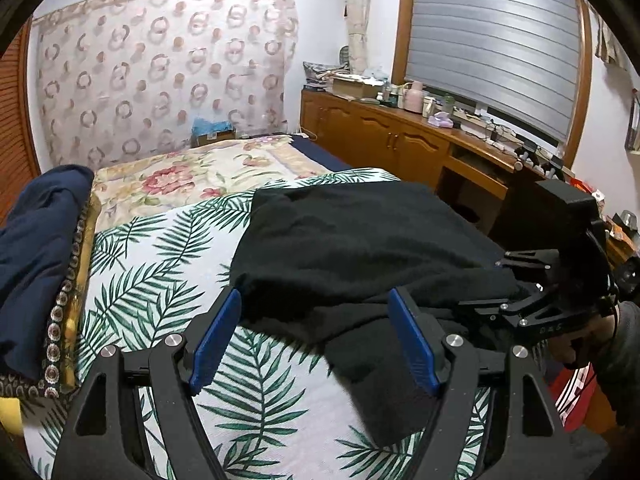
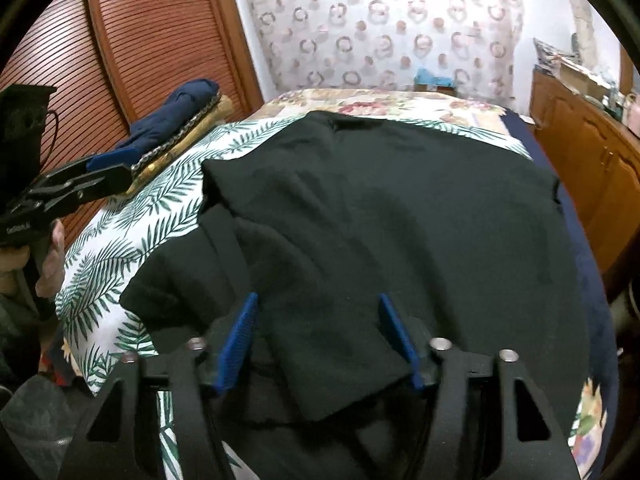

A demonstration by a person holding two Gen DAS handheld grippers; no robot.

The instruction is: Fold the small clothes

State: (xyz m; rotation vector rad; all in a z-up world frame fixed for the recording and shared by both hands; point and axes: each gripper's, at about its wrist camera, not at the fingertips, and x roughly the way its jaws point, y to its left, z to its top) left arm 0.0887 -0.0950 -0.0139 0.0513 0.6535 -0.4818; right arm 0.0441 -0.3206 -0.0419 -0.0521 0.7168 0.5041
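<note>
- The black garment (image 2: 380,216) lay spread over the palm-leaf sheet (image 1: 160,264) on the bed, its near edge bunched and partly doubled toward the person, a loose flap (image 1: 376,392) hanging over the front of the bed.
- The left gripper (image 1: 316,340) was held with its blue pads wide apart, nothing between them, poised just at the garment's near left edge.
- The right gripper (image 2: 320,340) was likewise spread open, hovering over the near middle of the cloth and gripping nothing.
- The cloth looked soft, limp and light, probably a knit; it would likely sag and drape from any single pinch rather than hold shape.
- It seemed matte and not slippery, so a pinch should hold, though thick doubled layers might bulk up between the pads.
- Good places to take hold appeared to be the two near corners or the edge of the loose flap, one per gripper, so the fabric stays taut between them.
- A folded navy cloth (image 1: 40,248) rested on a pillow (image 2: 188,142) at the left, well apart.
</note>
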